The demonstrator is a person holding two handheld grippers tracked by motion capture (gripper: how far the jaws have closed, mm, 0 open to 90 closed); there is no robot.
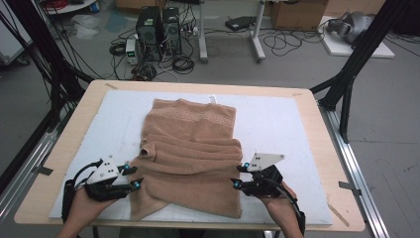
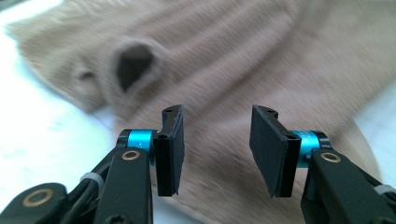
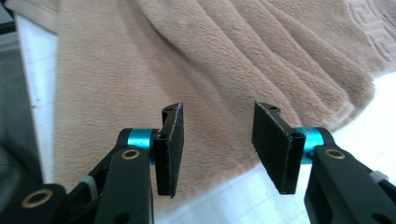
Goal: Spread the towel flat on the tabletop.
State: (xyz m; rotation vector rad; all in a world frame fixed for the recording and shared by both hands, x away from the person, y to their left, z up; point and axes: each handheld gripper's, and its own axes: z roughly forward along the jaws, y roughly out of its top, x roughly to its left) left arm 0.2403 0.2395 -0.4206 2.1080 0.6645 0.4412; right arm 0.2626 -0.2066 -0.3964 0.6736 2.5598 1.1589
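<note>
Nearest the high camera, two hands come in over the desk's near edge, each with a gripper. The left gripper sits just off the towel's left side, jaws apart with nothing between them; in the left gripper view its pads stand spread over tan cloth without pressing it. The right gripper mirrors it at the towel's right side, jaws likewise apart, pads clear of the fabric. The tan towel lies in the middle of the desk on a white mat, its near part folded up over the middle in a bunched ridge, its patterned band toward the far edge. Beyond the desk, computer towers and cables rest on the floor.
</note>
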